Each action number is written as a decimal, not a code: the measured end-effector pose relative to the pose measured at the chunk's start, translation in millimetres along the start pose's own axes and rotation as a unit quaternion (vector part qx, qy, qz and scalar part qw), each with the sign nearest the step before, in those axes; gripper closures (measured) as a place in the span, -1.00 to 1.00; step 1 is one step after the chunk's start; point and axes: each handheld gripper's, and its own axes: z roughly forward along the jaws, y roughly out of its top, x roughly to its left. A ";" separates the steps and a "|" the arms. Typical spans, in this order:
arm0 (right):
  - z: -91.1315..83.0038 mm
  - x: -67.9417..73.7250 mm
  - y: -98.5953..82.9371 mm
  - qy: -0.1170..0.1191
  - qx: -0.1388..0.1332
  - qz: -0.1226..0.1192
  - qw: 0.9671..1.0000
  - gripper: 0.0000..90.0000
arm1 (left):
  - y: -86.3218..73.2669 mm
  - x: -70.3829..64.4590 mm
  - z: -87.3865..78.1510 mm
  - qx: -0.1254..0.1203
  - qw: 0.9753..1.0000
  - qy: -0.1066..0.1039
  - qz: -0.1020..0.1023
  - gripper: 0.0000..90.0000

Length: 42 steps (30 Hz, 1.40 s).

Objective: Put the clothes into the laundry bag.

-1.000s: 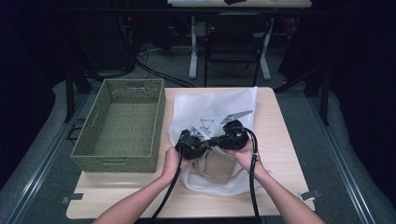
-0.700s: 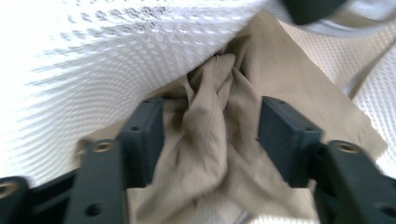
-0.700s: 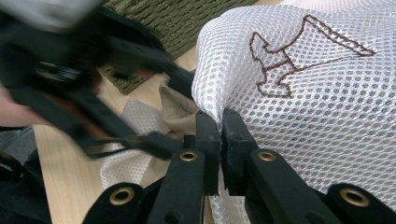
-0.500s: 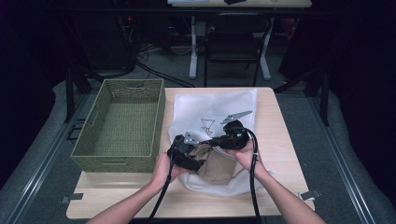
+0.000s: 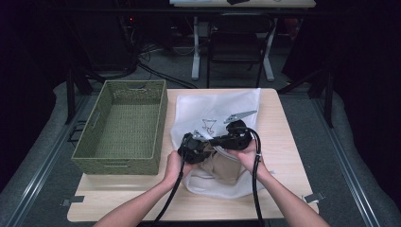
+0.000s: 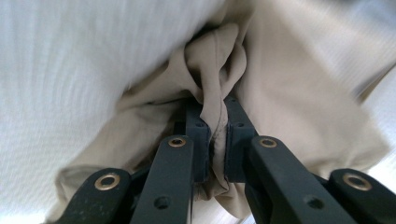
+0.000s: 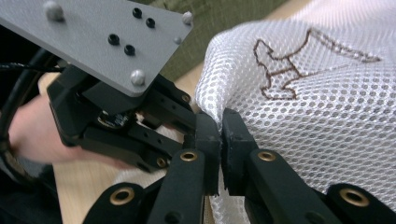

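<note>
A white mesh bag [image 5: 215, 111] with a brown stitched mark lies on the wooden table, and a beige cloth [image 5: 222, 166] sits in its near end. My left gripper [image 5: 196, 147] is shut on a fold of that beige cloth [image 6: 217, 79], with white mesh all around it. My right gripper [image 5: 221, 141] is shut on the edge of the mesh bag [image 7: 303, 84], pinching the netting between its jaws. In the right gripper view the left gripper [image 7: 116, 116] sits close by, its grey plate on top. The two grippers almost touch.
A green woven basket [image 5: 124, 124] stands at the left of the table [image 5: 283, 142], beside the bag. Its inside holds nothing I can see. Behind the table are a dark chair and table legs on a grey floor.
The left gripper has moved slightly right, back toward the right gripper, with the beige cloth in it. The right gripper has held its place on the mesh.
</note>
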 end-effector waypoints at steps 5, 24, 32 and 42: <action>-1.5 0.5 -0.8 0.006 0.000 0.003 1.000 0.95 | -0.1 3.6 17.9 0.007 1.000 0.016 -0.005 0.84; -1.1 -8.0 -7.3 -0.011 0.021 0.007 1.000 0.94 | -16.3 -21.6 -3.1 0.025 0.999 -0.008 0.039 -0.53; 1.1 -8.1 -10.0 -0.008 0.023 0.009 1.000 0.94 | -14.4 -19.6 25.2 0.053 0.998 0.010 0.028 -0.01; -7.2 -3.0 -2.7 0.005 -0.003 0.010 1.000 0.95 | 2.3 -12.9 21.4 0.016 0.998 0.054 0.038 0.87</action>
